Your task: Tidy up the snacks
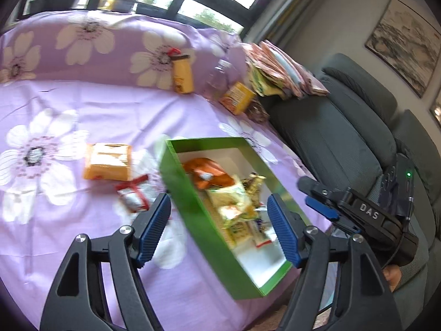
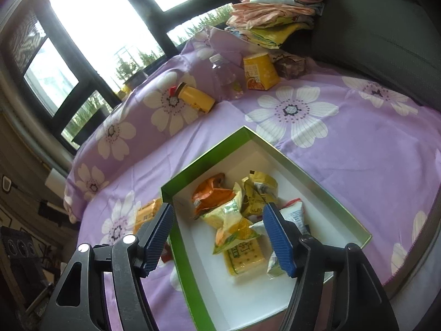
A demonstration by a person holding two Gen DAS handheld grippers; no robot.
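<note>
Purple cloth (image 1: 115,115) printed with large white flowers covers the table, and dark-framed windows (image 2: 104,27) stand bright behind it. Near the table's front edge sits a green box (image 1: 193,198) with a white inside, open at the top and holding a loose heap of snack packets: an orange packet (image 2: 209,195) at 11 o'clock of the heap, yellow packets (image 2: 256,193) at 1 o'clock, and a yellow cracker pack (image 2: 242,259) at 6 o'clock.

In the left wrist view the left gripper (image 1: 220,229) hangs over the box with its 2 blue pads spread well apart, 1 outside the green wall and 1 above the snacks; nothing is pinched between them. At 9 o'clock of the box lie an orange snack pack (image 1: 109,161) and, just below it, a white packet with red stripes (image 1: 133,195), both on the cloth.

The right gripper (image 2: 219,237) likewise stands with jaws parted above the box, gripping nothing; from the left view its black body shows at 3 o'clock of the box.

At the far side of the table, around 12 o'clock, lie a yellow bottle with a red cap (image 2: 195,99), a clear plastic bottle (image 2: 224,75) and a yellow carton (image 2: 260,71). Beyond these, folded cloths (image 2: 278,8) are stacked on a grey sofa (image 1: 344,127).
</note>
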